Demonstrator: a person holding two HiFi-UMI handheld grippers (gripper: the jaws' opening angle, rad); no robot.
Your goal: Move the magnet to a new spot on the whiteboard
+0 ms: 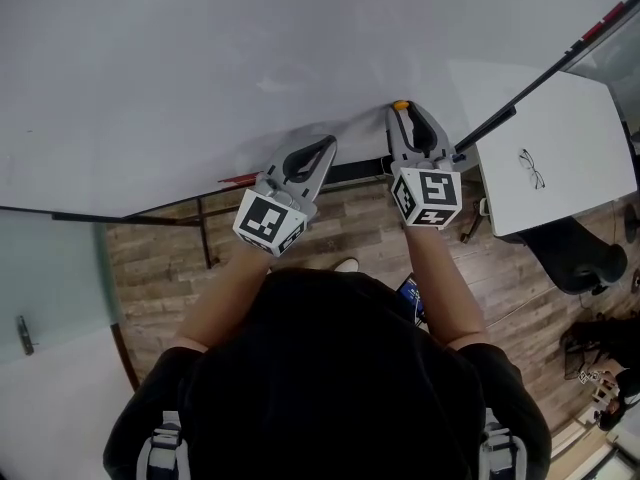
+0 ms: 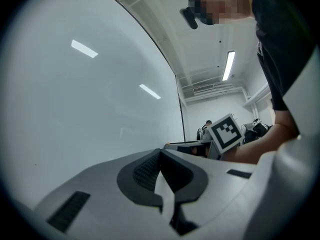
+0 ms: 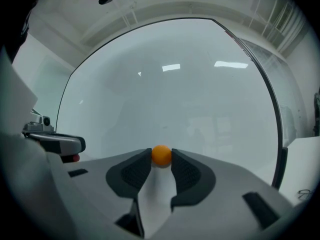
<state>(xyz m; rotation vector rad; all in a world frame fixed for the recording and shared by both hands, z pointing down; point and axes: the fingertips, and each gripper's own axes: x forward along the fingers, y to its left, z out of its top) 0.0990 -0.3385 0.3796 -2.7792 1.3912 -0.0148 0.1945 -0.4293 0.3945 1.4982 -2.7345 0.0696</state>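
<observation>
Head view: right claw point(image 1: 402, 109) at 1 o'clock from the picture's centre, aimed level at the whiteboard point(image 1: 200, 58) and clenched on a small round orange magnet point(image 1: 400, 104). Right gripper view: both ribbed pads point(image 3: 134, 172) pressed to the magnet, one on each side, right at the tips, close to the white board face; contact with the board not clear. Left claw point(image 1: 329, 141) at 8 o'clock of the right one, apart from the magnet, also aimed at the board, tips closed together with nothing between them in the left gripper view. Print in sight: black-and-white square patterns on the left cube point(image 1: 268, 222) and the right cube point(image 1: 427, 198), code blocks rather than letters. White worktop point(image 1: 575, 118) at 2 o'clock of the head view, a pair of glasses point(image 1: 531, 168) lying on it at 4 o'clock of the right claw. Thin black rod point(image 1: 545, 76) with a red end slanting from 1 o'clock down toward the right claw. Wood-plank floor point(image 1: 330, 230) below both claws, between whiteboard and person.
</observation>
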